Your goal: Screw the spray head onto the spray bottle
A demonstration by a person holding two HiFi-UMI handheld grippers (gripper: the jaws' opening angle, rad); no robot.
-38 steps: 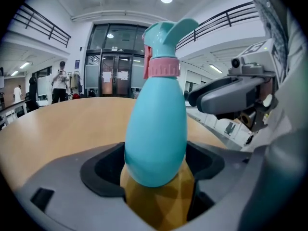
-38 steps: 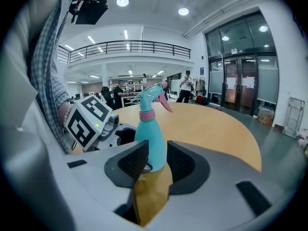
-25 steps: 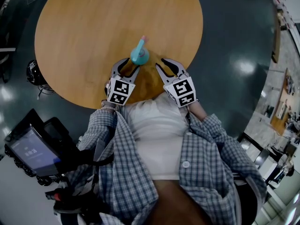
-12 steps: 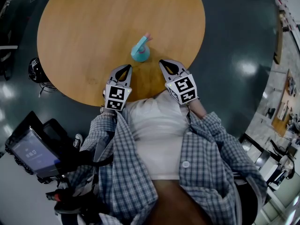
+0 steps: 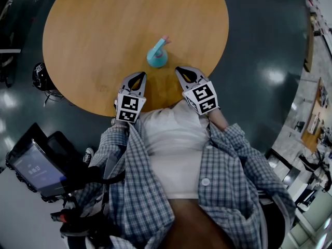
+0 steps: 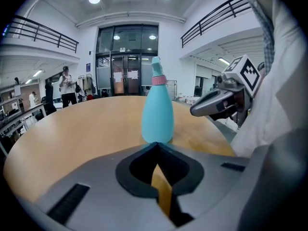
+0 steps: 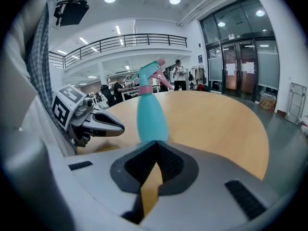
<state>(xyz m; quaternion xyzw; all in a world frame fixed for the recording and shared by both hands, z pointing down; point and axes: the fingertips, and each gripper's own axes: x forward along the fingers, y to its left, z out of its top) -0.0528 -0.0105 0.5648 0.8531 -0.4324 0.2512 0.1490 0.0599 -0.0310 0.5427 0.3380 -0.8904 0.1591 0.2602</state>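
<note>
Both grippers have drawn back from the spray bottle [image 5: 156, 57] since a second ago. Then their jaws stood apart on either side of it. Now the left gripper [image 5: 140, 75] and right gripper [image 5: 179, 70] are closed tight with nothing between the pads. Bottle: teal, upright, free-standing close to the near edge of the round wooden table [image 5: 98, 30], just beyond and between the two tips, touching neither. Spray head [image 5: 164, 39] is seated on the neck above a pink collar. Pose: both grippers are low over the table's near edge, tips angled slightly inward toward the bottle, marker cubes back at the person's torso.
</note>
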